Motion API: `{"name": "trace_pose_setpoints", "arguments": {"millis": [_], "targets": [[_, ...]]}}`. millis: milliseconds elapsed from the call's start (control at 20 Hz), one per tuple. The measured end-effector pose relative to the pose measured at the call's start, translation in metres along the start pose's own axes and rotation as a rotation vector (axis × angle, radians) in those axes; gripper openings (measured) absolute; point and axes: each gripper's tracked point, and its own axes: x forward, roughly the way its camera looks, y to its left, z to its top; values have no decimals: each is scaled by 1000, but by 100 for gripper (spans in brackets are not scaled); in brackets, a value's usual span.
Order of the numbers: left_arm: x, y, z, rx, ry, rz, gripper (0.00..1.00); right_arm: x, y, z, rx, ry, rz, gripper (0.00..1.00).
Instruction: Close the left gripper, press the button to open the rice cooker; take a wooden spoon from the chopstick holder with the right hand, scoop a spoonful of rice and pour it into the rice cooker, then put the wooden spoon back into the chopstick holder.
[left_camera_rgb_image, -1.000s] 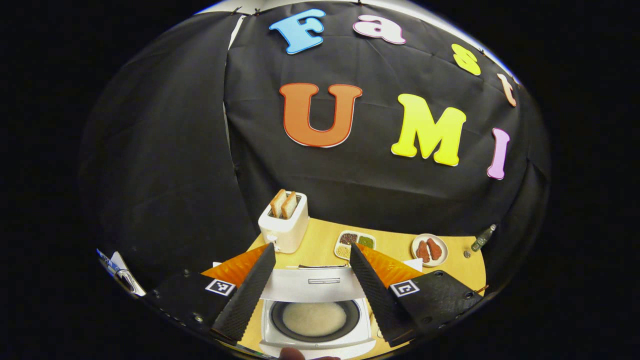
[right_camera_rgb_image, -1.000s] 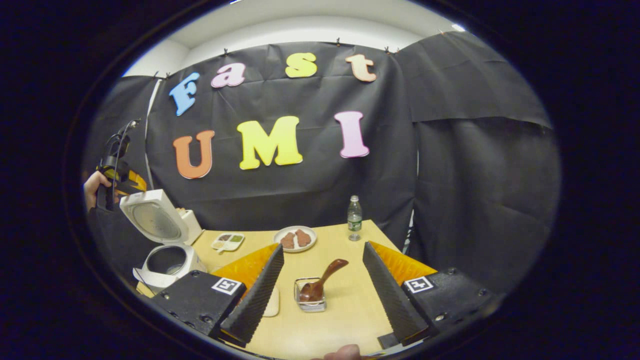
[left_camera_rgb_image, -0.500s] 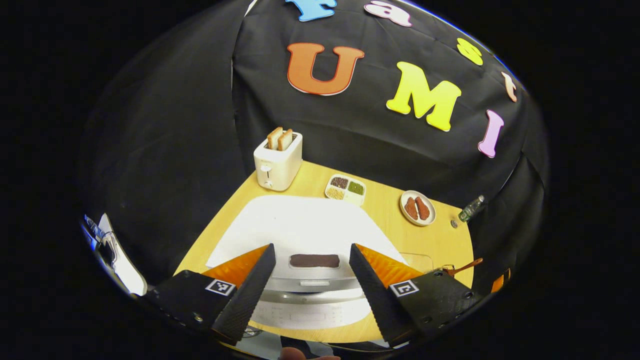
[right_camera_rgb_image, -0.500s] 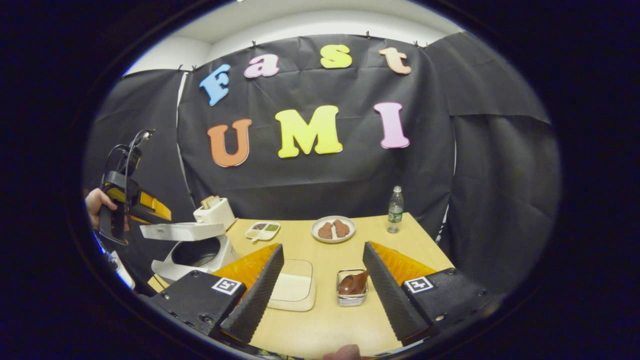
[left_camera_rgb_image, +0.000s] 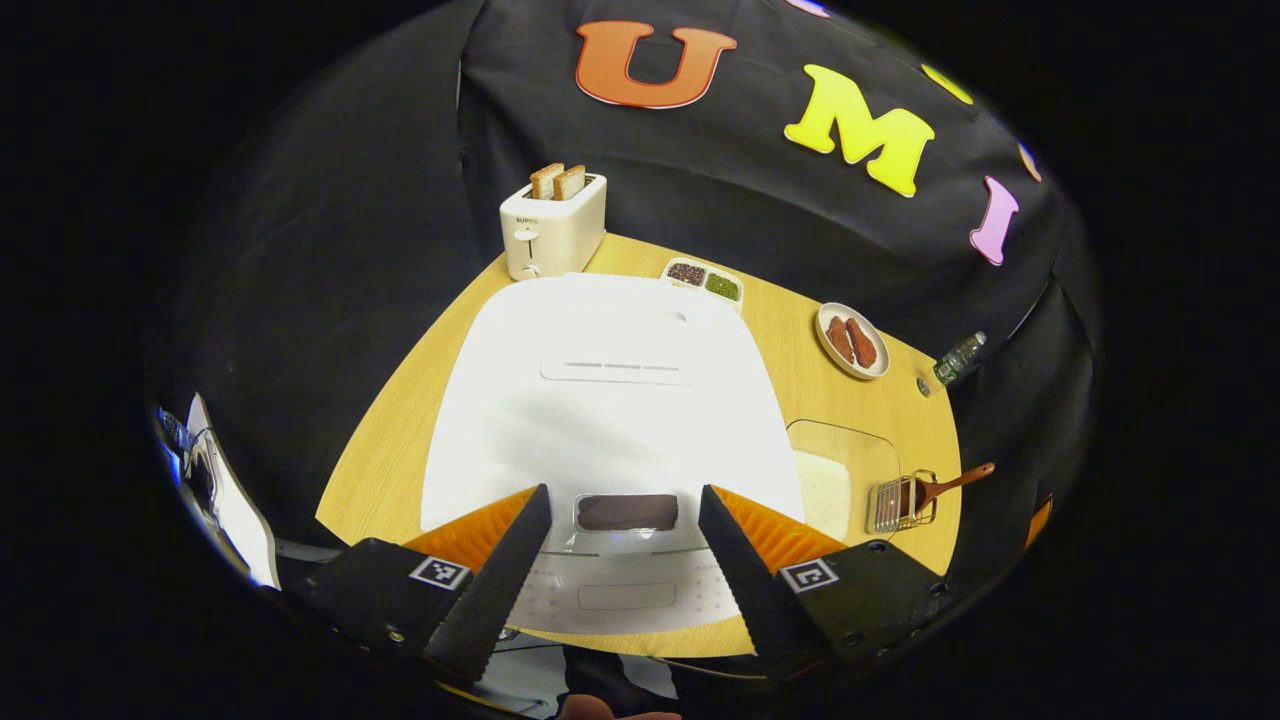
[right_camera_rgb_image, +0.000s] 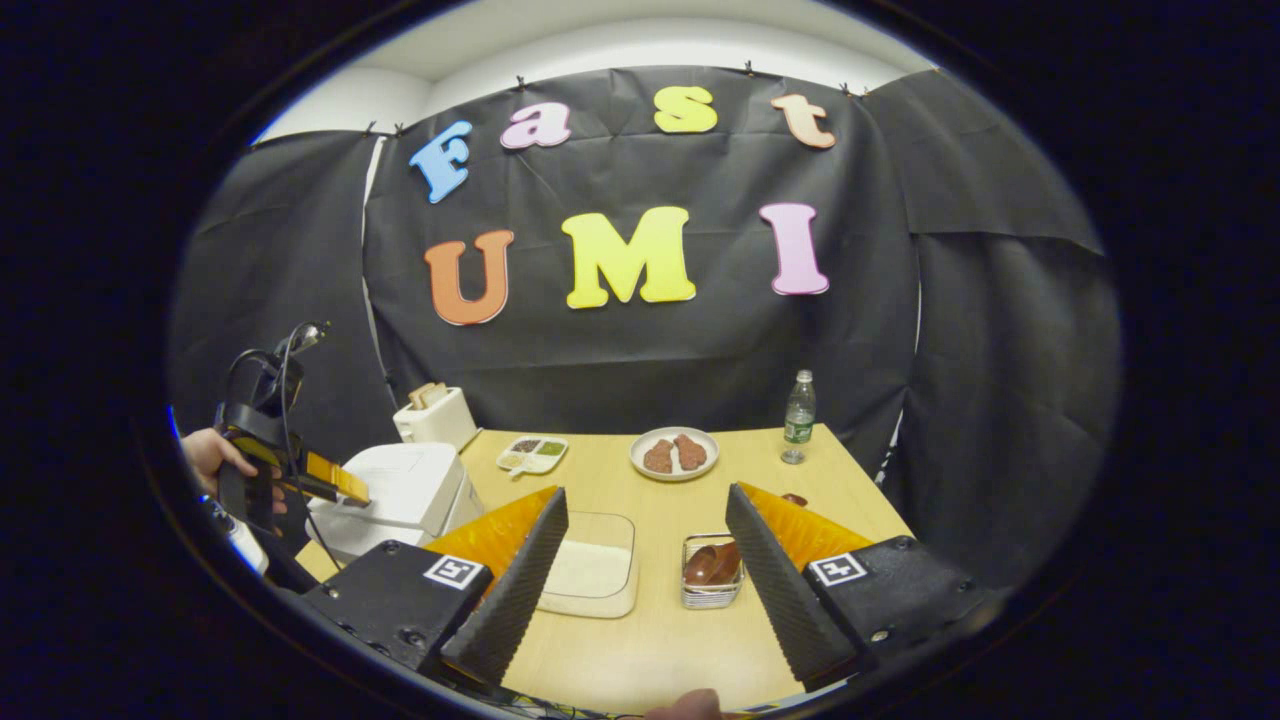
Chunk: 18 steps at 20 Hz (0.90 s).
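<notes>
The white rice cooker stands with its lid down, a dark panel at its front. My left gripper hangs open over that front edge, held by a hand; in the right gripper view it sits above the cooker; whether it touches the lid I cannot tell. A clear container of rice lies mid-table. The wire chopstick holder holds the wooden spoon. My right gripper is open above the table's near side, holding nothing.
A toaster with bread stands behind the cooker. A divided dish of grains, a plate of meat and a water bottle line the far side of the wooden table. Black cloth walls surround it.
The cooker's lid has swung from open to fully down. My left gripper followed it down and tilted toward the lid. My right gripper drew back from the holder.
</notes>
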Motion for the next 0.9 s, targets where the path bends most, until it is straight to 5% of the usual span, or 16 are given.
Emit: {"name": "trace_pose_setpoints", "arguments": {"millis": [350, 900], "targets": [[9, 1, -17, 100, 10, 74, 98, 11, 4, -1, 15, 6, 33, 99], [7, 4, -4, 47, -40, 126, 98, 52, -9, 11, 38, -4, 125, 100]]}}
